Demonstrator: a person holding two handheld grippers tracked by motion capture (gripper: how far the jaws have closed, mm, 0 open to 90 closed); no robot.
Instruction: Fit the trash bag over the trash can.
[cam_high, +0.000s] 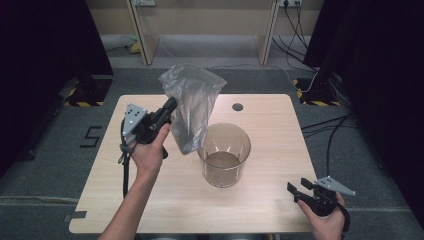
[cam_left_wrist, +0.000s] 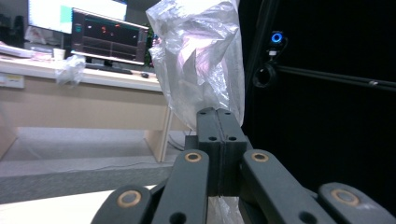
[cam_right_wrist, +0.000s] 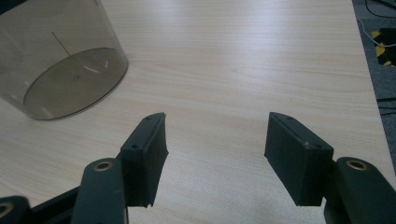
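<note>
A clear plastic bag (cam_high: 192, 105) hangs in the air over the table's left-middle, pinched at its edge by my left gripper (cam_high: 171, 106), which is shut on it. In the left gripper view the two jaws press together on the crinkled bag (cam_left_wrist: 201, 60); left gripper (cam_left_wrist: 218, 116). A transparent smoky round bin (cam_high: 224, 155) stands upright on the table (cam_high: 260, 205) just right of the bag's lower end. My right gripper (cam_high: 294, 191) rests low near the front right corner, jaws wide open with bare wood between them; right gripper (cam_right_wrist: 215, 140), bin (cam_right_wrist: 60, 60).
A round cable hole (cam_high: 237, 107) sits near the table's far edge. Beyond the table are wooden desk legs, floor cables and black curtains on both sides. A desk with monitors (cam_left_wrist: 107, 37) stands behind the bag in the left gripper view.
</note>
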